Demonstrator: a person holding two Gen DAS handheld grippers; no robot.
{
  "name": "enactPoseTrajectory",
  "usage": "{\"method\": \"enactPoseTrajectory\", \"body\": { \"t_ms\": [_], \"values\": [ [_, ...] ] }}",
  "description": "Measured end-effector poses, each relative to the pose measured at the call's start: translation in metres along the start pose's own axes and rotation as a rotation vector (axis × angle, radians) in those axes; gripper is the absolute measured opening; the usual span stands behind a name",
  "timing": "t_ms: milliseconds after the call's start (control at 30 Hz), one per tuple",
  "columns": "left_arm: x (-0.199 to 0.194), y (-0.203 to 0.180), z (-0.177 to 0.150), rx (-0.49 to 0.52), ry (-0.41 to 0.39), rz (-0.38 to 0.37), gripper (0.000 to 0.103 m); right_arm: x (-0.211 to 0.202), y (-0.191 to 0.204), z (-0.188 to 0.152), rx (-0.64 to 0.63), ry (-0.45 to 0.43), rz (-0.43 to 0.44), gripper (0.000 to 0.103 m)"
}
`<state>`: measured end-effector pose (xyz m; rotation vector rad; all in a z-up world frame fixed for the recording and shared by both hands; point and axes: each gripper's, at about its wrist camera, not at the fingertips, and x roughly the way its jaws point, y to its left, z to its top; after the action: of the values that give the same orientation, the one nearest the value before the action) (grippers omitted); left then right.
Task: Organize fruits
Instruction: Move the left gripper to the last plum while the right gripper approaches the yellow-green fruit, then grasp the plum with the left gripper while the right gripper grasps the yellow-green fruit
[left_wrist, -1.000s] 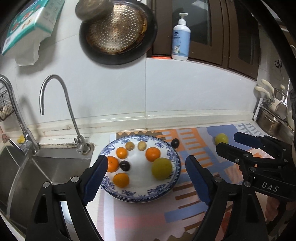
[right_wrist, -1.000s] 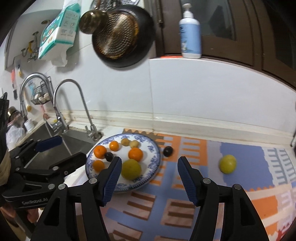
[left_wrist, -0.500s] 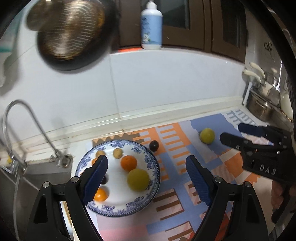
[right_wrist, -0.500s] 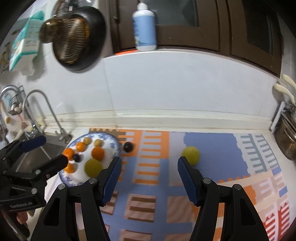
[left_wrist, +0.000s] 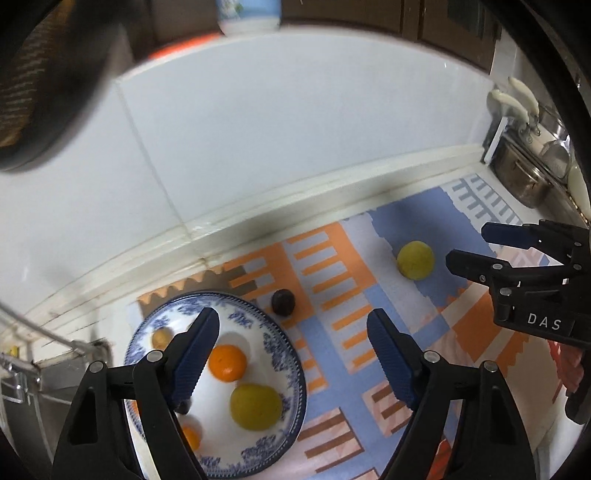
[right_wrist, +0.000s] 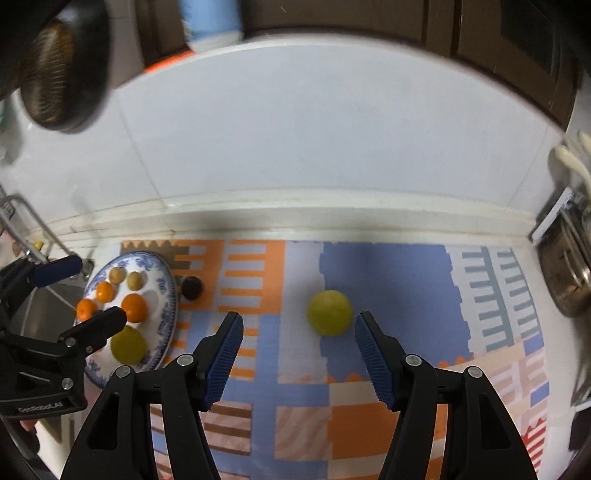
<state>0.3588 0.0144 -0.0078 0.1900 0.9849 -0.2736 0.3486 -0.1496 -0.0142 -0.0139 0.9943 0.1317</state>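
A blue-and-white plate (left_wrist: 286, 363) (right_wrist: 168, 295) holds several oranges, small yellow fruits and a large yellow-green fruit (left_wrist: 255, 406) (right_wrist: 128, 345). A dark plum (left_wrist: 283, 302) (right_wrist: 192, 287) lies on the mat just right of the plate. A loose yellow-green fruit (left_wrist: 415, 259) (right_wrist: 330, 312) lies on the blue patch of the mat. My left gripper (left_wrist: 291, 354) is open and empty over the plate's right edge. My right gripper (right_wrist: 298, 354) is open and empty, just short of the loose yellow-green fruit, and also shows in the left wrist view (left_wrist: 476, 247).
A patterned mat (right_wrist: 295, 387) covers the counter. A sink (right_wrist: 40, 306) and tap lie left of the plate. Steel pots (left_wrist: 532, 173) stand at the far right. A white tiled wall (right_wrist: 314, 129) runs behind, with a pan hanging upper left.
Both grippers have moved right and forward along the counter. The right gripper now lines up with the loose yellow-green fruit; the left has shifted from the plate's middle toward its right edge.
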Motion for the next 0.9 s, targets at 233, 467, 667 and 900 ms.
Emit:
{"method": "enactPoseTrajectory", "body": {
  "t_ms": [233, 467, 667, 900],
  "values": [
    [0.048, 0.006, 0.018, -0.014, 0.127, -0.030, 0.060, 0.039, -0.020, 0.014, 0.055, 0.139, 0.012, 0.064],
    [0.083, 0.010, 0.023, -0.011, 0.222, -0.032, 0.046, 0.072, -0.030, 0.019, 0.101, 0.217, 0.002, 0.064],
    [0.108, 0.015, 0.025, -0.024, 0.282, -0.042, 0.039, 0.095, -0.036, 0.022, 0.130, 0.274, -0.004, 0.063],
    [0.128, 0.014, 0.024, -0.016, 0.331, -0.031, 0.034, 0.115, -0.039, 0.020, 0.147, 0.315, -0.011, 0.059]
  ]
}}
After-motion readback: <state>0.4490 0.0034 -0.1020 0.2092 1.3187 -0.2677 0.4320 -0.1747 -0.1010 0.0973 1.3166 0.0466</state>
